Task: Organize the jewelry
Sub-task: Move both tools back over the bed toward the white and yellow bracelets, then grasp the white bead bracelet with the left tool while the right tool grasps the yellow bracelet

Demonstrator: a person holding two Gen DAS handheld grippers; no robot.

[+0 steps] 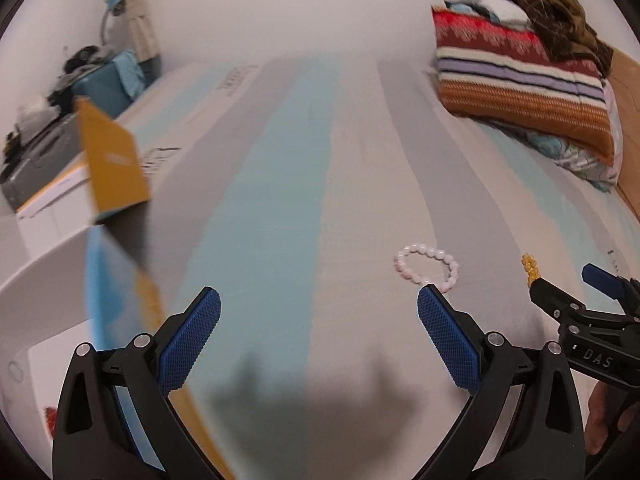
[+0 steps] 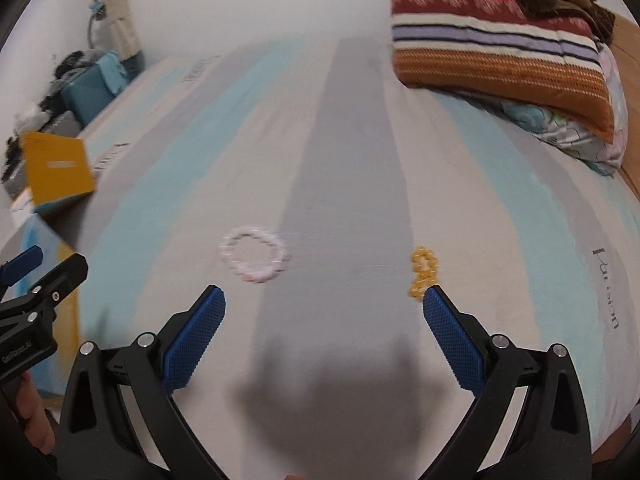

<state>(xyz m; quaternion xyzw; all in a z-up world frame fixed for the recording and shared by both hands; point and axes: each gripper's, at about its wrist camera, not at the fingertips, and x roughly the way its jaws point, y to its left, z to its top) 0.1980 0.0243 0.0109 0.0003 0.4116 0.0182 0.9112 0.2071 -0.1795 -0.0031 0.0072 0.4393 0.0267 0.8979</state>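
A pale pink bead bracelet (image 1: 427, 267) lies flat on the striped bedsheet, just beyond my left gripper's right fingertip; it also shows in the right wrist view (image 2: 254, 255). A yellow bead bracelet (image 2: 423, 274) lies bunched by my right gripper's right fingertip, and shows in the left wrist view (image 1: 530, 268). My left gripper (image 1: 319, 309) is open and empty above the sheet. My right gripper (image 2: 324, 307) is open and empty. An open box with a yellow lid (image 1: 114, 158) stands at the left; it also shows in the right wrist view (image 2: 56, 170).
A folded striped blanket (image 1: 520, 80) with clothes on top lies at the back right of the bed (image 1: 280, 184). Clutter and a teal box (image 1: 104, 84) sit beyond the bed's left edge. A wooden headboard (image 1: 628, 92) is at the far right.
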